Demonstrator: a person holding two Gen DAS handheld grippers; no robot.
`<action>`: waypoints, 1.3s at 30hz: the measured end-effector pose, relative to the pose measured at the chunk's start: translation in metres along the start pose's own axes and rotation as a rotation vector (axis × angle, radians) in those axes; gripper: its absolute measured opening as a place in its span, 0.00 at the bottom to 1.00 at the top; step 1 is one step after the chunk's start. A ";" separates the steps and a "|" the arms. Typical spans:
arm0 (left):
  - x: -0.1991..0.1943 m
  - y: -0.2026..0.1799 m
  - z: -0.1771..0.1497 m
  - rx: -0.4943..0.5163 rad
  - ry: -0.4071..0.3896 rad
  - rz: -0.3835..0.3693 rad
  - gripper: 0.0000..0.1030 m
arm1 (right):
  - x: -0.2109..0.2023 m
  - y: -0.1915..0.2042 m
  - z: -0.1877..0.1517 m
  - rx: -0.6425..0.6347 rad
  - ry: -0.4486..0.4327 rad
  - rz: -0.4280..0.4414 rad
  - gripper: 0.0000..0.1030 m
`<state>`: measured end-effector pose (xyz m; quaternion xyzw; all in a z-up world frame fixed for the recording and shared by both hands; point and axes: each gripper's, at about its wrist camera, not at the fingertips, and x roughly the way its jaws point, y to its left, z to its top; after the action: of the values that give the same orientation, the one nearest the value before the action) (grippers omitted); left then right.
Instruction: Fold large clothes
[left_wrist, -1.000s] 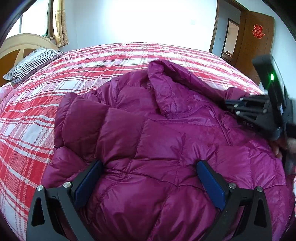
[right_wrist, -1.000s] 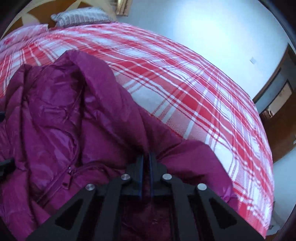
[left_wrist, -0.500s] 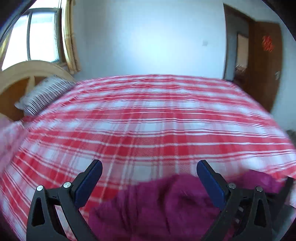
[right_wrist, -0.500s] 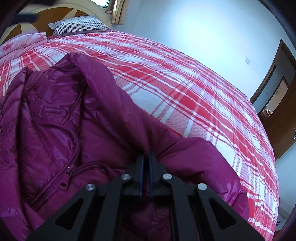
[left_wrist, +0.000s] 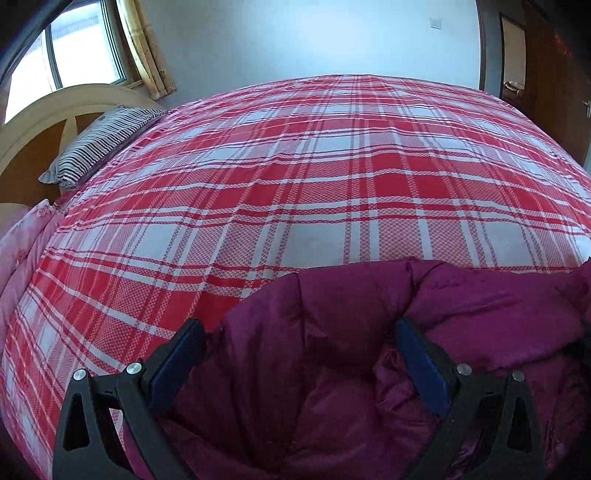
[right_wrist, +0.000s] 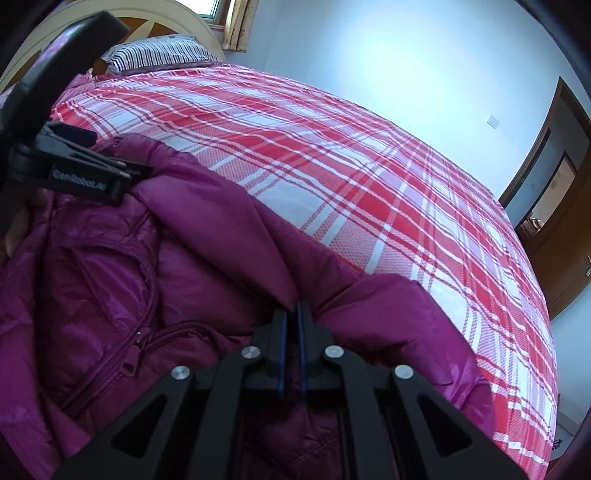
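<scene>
- Right wrist view first: the bed (right_wrist: 369, 192) with its red plaid sheet takes up most of the frame, and the big purple puffer jacket (right_wrist: 110, 258) is bunched along the near edge, nowhere near flat yet. Plenty of bare sheet beyond it, so room isn't the issue.
- Main risk imo is the jacket itself. It's slick and puffy, so any fold made from here will probably spring back or slide unless the air gets pressed out.
- The ridge of fabric running from the middle up toward the left looks taut between the two tools. Pull harder on either end and the whole coat drags across the sheet instead of folding.
- The right claw (right_wrist: 291, 332) is pinched tight on a thin fold of the shell. Thin pinch on shiny nylon means it could slip out under any tug.
- The left claw (left_wrist: 295, 354) is spread wide, straddling a hump of jacket at its far edge, gripping nothing. If it closes there it may grab several layers at once and fold crooked.
- The zipper (right_wrist: 129, 350) sits open and wavy, so it could snag or bulge inside a fold.
</scene>
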<state>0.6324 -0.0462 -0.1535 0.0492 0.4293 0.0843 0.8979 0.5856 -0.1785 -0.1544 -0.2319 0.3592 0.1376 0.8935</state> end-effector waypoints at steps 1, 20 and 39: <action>0.000 -0.001 -0.001 0.001 -0.003 0.001 0.99 | -0.004 -0.002 0.001 0.018 0.005 0.016 0.10; 0.001 0.006 -0.001 -0.036 -0.006 -0.026 0.99 | -0.006 -0.055 -0.012 0.430 0.024 -0.058 0.23; -0.017 -0.061 0.012 0.001 0.031 -0.284 0.99 | -0.002 -0.058 -0.021 0.473 -0.015 -0.014 0.23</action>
<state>0.6381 -0.1092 -0.1429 -0.0128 0.4458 -0.0434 0.8940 0.5961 -0.2391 -0.1479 -0.0177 0.3730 0.0451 0.9266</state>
